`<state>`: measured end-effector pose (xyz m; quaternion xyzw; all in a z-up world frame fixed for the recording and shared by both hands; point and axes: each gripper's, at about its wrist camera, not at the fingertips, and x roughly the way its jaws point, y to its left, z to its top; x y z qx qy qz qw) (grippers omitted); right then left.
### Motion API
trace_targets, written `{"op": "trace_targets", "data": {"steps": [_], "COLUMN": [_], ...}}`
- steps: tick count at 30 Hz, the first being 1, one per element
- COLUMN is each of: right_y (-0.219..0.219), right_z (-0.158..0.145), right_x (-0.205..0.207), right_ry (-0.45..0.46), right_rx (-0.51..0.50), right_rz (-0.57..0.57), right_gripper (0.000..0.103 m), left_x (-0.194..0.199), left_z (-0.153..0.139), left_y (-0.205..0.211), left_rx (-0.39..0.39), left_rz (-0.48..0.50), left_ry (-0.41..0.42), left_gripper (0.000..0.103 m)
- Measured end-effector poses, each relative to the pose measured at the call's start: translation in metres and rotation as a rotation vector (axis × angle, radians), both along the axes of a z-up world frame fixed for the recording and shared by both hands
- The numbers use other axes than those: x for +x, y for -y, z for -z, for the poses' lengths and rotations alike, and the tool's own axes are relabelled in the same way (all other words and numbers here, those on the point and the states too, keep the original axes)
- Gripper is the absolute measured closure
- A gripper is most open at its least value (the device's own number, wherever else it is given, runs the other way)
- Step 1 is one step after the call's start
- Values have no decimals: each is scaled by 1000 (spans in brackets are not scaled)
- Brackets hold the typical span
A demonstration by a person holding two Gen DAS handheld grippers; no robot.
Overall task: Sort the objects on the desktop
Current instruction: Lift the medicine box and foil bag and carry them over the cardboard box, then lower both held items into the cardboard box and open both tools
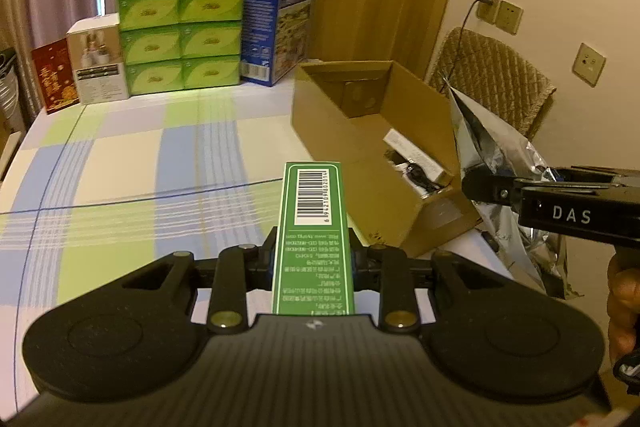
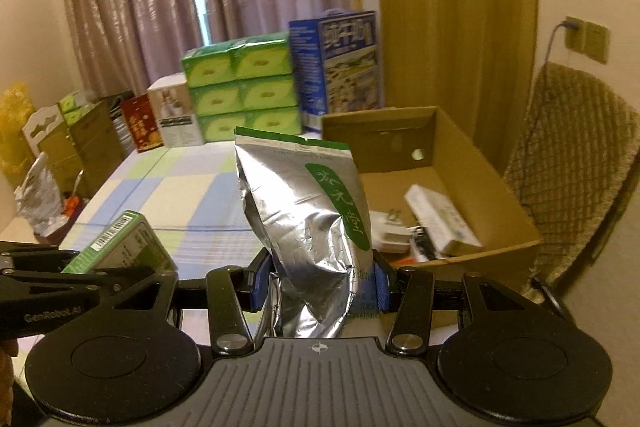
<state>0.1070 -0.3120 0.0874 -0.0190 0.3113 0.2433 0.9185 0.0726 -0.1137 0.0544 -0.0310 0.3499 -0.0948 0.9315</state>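
My left gripper [image 1: 314, 259] is shut on a long green box [image 1: 313, 231] with a barcode, held above the checked tablecloth. The same green box [image 2: 120, 247] shows at the lower left of the right wrist view. My right gripper [image 2: 320, 287] is shut on a crumpled silver foil pouch [image 2: 308, 223] with a green label, upright between the blue pads. That silver pouch [image 1: 492, 155] appears at the right of the left wrist view, beside the open cardboard box [image 1: 360, 131]. The cardboard box [image 2: 492, 187] holds a white carton and small dark items.
Stacked green tissue packs [image 1: 180, 35], a blue carton [image 1: 278, 23], a white box [image 1: 98, 63] and a red box [image 1: 54, 75] line the table's far edge. A wicker chair [image 2: 572, 155] stands right of the cardboard box. Boxes and a foil bag [image 2: 38, 195] sit left of the table.
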Motion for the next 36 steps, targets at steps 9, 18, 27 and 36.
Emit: {"op": "trace_targets", "data": {"steps": [9, 18, 27, 36], "right_y": [32, 57, 74, 80], "right_z": [4, 0, -7, -9], "right_x": [9, 23, 46, 80], "right_ry": [-8, 0, 15, 7], "right_rx": [12, 26, 22, 17], "right_rz": [48, 91, 115, 110], "right_gripper": [57, 57, 57, 57], "left_x": [13, 25, 42, 68], "left_z": [-7, -7, -6, -12], "left_y": [37, 67, 88, 109], "left_rx": [8, 7, -4, -21], "left_rz": [57, 104, 133, 154], "left_ry": [5, 1, 0, 10], "left_gripper": [78, 78, 78, 78]}}
